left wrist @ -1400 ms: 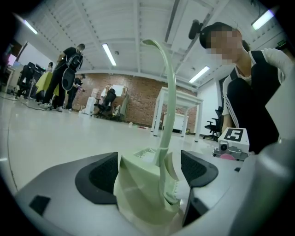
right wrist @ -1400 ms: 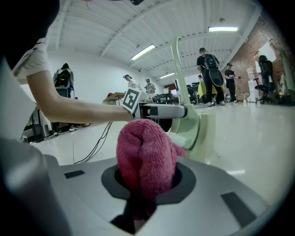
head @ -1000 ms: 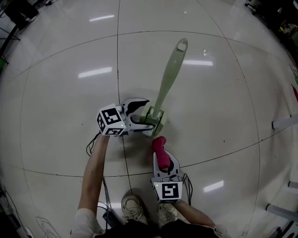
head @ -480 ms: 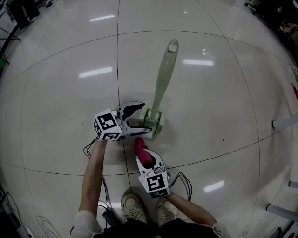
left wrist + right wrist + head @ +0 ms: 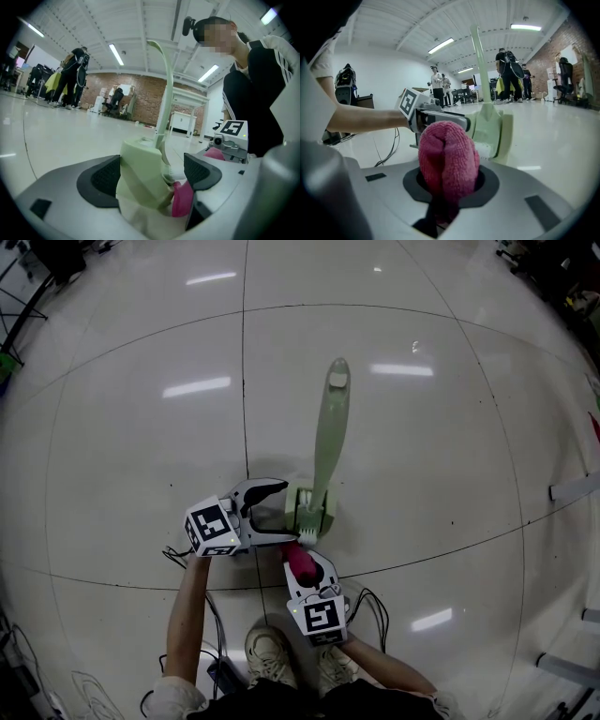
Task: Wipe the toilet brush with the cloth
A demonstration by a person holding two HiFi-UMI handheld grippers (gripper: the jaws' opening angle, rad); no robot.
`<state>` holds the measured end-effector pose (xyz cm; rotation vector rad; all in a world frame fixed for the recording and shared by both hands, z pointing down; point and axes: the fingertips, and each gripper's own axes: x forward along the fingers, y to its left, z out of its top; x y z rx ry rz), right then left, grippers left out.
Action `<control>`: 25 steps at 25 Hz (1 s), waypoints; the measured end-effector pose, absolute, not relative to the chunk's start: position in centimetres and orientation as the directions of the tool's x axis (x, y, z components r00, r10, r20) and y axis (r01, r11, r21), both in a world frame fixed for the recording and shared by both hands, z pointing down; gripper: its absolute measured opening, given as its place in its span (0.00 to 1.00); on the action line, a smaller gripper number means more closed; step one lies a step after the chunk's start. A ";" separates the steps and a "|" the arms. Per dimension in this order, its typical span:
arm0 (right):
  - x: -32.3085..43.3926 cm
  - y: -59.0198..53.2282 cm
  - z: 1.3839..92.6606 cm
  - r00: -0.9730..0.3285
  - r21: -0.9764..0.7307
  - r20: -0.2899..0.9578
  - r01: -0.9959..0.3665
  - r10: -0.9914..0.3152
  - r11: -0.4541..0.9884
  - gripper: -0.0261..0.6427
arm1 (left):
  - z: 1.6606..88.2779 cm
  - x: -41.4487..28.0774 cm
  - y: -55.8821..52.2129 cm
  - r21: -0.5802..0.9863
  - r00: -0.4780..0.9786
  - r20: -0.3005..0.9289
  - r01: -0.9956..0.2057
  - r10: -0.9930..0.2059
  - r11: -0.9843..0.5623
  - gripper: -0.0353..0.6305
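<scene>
Floor [image 5: 450,427] | left gripper [image 5: 288,513] clamps toilet brush [image 5: 328,437] | right gripper [image 5: 306,570] pinches cloth [image 5: 298,557], touching brush

Upright pale-green toilet brush [image 5: 328,442], pink cloth [image 5: 300,562] (bunched) at its base

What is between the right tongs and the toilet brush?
Only the pink cloth, clamped in the right tongs, touching the toilet brush at its base; both gripper views show it.
</scene>
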<state>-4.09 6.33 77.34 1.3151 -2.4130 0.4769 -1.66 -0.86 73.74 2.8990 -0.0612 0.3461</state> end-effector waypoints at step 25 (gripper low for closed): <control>1.8 2.6 77.7 -0.378 -0.045 0.473 -0.912 -0.796 0.407 0.14 | 72.8 -0.3 -4.7 0.126 0.976 0.170 -0.159 -0.136 -0.979 0.55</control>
